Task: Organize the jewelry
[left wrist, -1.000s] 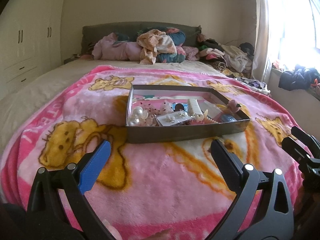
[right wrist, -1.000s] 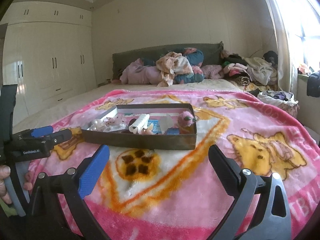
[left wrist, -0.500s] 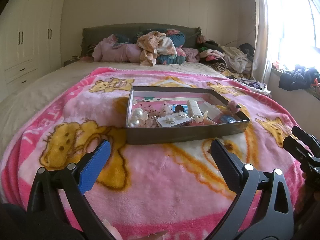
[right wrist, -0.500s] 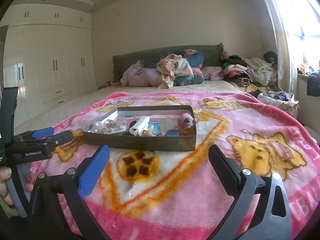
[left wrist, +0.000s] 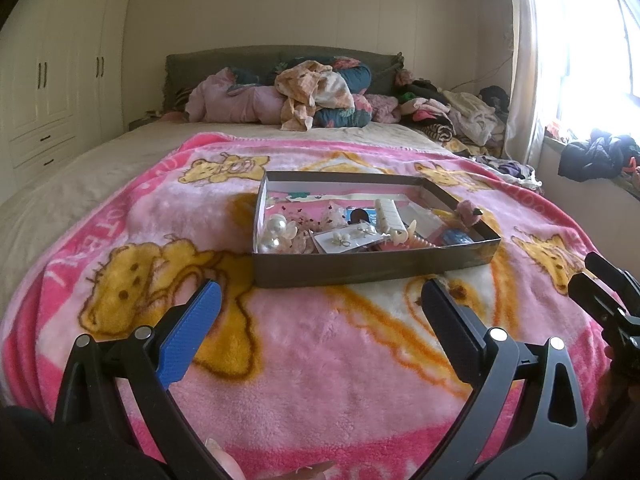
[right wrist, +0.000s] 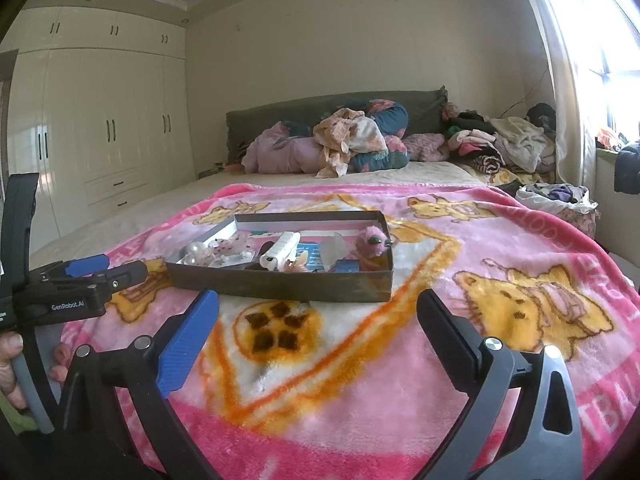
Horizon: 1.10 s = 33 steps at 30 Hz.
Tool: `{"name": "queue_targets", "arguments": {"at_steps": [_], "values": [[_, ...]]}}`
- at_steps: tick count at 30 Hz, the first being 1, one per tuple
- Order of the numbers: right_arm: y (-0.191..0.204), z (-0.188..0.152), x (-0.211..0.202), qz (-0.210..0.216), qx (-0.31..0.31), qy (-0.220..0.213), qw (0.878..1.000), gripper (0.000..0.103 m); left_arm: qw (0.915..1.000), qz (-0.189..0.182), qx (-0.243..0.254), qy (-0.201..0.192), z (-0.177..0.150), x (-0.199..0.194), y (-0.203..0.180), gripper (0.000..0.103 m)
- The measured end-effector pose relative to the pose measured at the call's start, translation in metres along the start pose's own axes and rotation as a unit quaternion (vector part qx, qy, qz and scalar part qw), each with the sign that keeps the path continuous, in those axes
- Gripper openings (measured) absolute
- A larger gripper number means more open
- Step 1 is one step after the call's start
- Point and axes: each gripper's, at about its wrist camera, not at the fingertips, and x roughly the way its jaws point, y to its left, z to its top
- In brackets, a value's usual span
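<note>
Left wrist view shows the left gripper low in the frame, its blue-padded finger at lower left and its black finger at lower right spread wide with nothing between them. Just above the fingertips, in the middle of the frame, a shallow dark tray sits on a pink bear-print blanket. The jewelry lies inside it in a loose jumble: large pearl pieces at the tray's left end, a card of earrings near the front wall, a white comb-like clip in the middle, and a fuzzy pink piece at the right end.

In the right wrist view the right gripper is likewise spread apart and empty, low in the frame, with the tray just above it at centre. The left gripper shows again at the left edge of this frame, held in a hand.

Everything small sits within the tray walls and nothing lies on the blanket around it, so the scene fits either a mixed heap waiting to be sorted or pieces already gathered back into the tray; the pictures do not settle which. Both tools hover short of the tray, level with its front wall, which reads as either an approach or a pause. Any pick from here would call for coming over the front wall from above and closing on one small item without dragging its neighbours, since the pieces overlap.
</note>
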Motion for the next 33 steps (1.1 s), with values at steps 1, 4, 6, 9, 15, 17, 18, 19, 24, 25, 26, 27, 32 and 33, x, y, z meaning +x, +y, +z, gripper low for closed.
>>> {"name": "queue_targets", "arguments": {"at_steps": [1, 4, 6, 9, 15, 17, 18, 19, 24, 25, 26, 27, 32, 33], "values": [[0.0002, -0.0001, 0.0001, 0.000, 0.000, 0.000, 1.000, 0.096, 1.0000, 0.001, 0.000, 0.000, 0.0000, -0.0001, 0.0001, 0.092], [-0.0002, -0.0003, -0.0002, 0.000, 0.000, -0.001, 1.000, 0.096, 1.0000, 0.001, -0.001, 0.000, -0.0001, -0.0002, 0.0002, 0.092], [0.0000, -0.0003, 0.0002, 0.000, 0.000, 0.000, 1.000, 0.096, 1.0000, 0.001, 0.000, 0.000, 0.0000, 0.0000, 0.0000, 0.091], [0.0000, -0.0002, 0.0002, 0.001, 0.001, 0.000, 1.000, 0.096, 1.0000, 0.000, 0.000, -0.001, -0.0001, 0.0000, 0.0001, 0.091], [-0.0001, -0.0007, 0.0003, 0.001, 0.001, 0.000, 1.000, 0.096, 1.0000, 0.002, 0.000, 0.001, 0.0000, 0.0003, 0.0002, 0.091], [-0.0001, -0.0007, 0.0005, 0.001, 0.001, 0.000, 1.000, 0.096, 1.0000, 0.000, 0.000, 0.000, 0.0001, 0.0002, -0.0003, 0.091], [-0.0001, -0.0008, 0.0005, 0.001, 0.001, 0.000, 1.000, 0.096, 1.0000, 0.001, -0.001, 0.000, -0.0001, 0.0002, -0.0002, 0.091], [0.0001, -0.0007, 0.0004, 0.001, 0.001, 0.000, 1.000, 0.097, 1.0000, 0.001, -0.001, 0.000, 0.0002, -0.0002, 0.0007, 0.091], [0.0011, -0.0003, -0.0001, 0.001, -0.001, -0.001, 1.000, 0.096, 1.0000, 0.002, 0.000, 0.000, 0.0000, -0.0003, 0.0012, 0.091], [0.0010, -0.0003, -0.0001, 0.001, -0.001, -0.002, 1.000, 0.096, 1.0000, 0.001, 0.000, 0.000, 0.0001, -0.0002, 0.0009, 0.091], [0.0009, -0.0002, 0.0000, 0.002, -0.001, -0.002, 1.000, 0.096, 1.0000, 0.002, 0.000, 0.000, 0.0001, -0.0003, 0.0006, 0.092], [0.0011, 0.0001, -0.0002, 0.002, -0.001, -0.002, 1.000, 0.096, 1.0000, 0.002, 0.000, 0.001, -0.0001, -0.0004, 0.0011, 0.091], [0.0007, -0.0006, -0.0003, 0.001, -0.001, -0.002, 1.000, 0.096, 1.0000, 0.002, 0.000, 0.000, 0.0002, -0.0004, 0.0004, 0.091], [0.0012, -0.0004, 0.0001, 0.001, -0.001, -0.002, 1.000, 0.096, 1.0000, 0.002, 0.000, -0.001, -0.0001, -0.0006, 0.0008, 0.091]]}}
